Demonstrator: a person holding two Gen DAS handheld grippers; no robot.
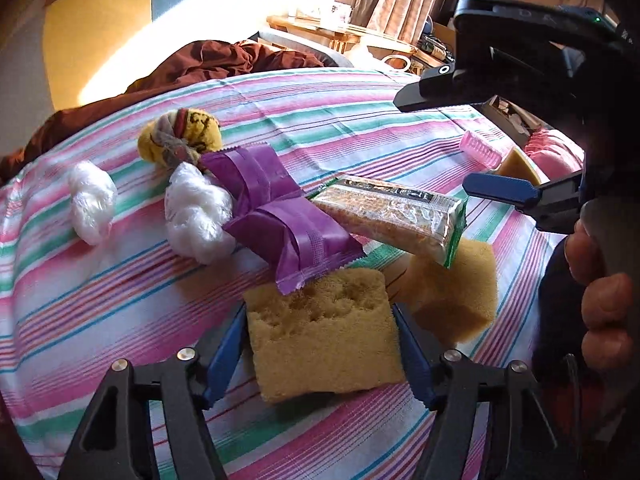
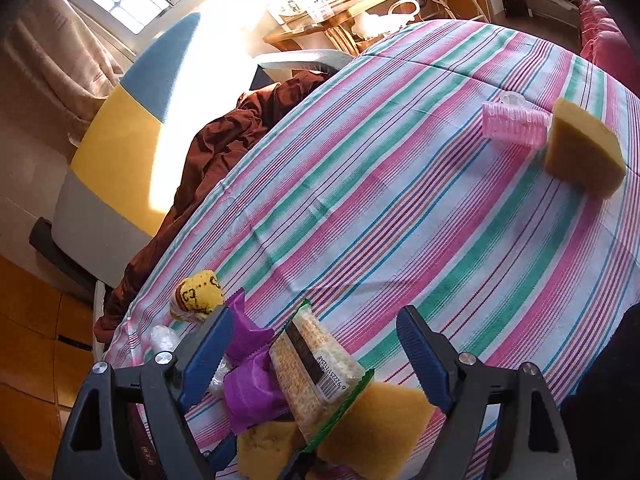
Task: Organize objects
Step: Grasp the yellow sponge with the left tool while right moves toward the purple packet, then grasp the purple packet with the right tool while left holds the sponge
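Note:
In the left wrist view my left gripper is shut on a yellow sponge, its blue pads pressing both sides. Ahead lie purple packets, a snack bar in a clear wrapper resting on a second sponge, two white plastic bundles, and a yellow rolled sock. My right gripper hangs open above the striped cloth. In the right wrist view the right gripper stands open over the snack bar and purple packets, gripping nothing.
A pink hair roller and a wedge-shaped sponge lie at the far right of the cloth. A brown blanket is bunched along the far edge. A wooden side table stands beyond. A hand holds the right gripper.

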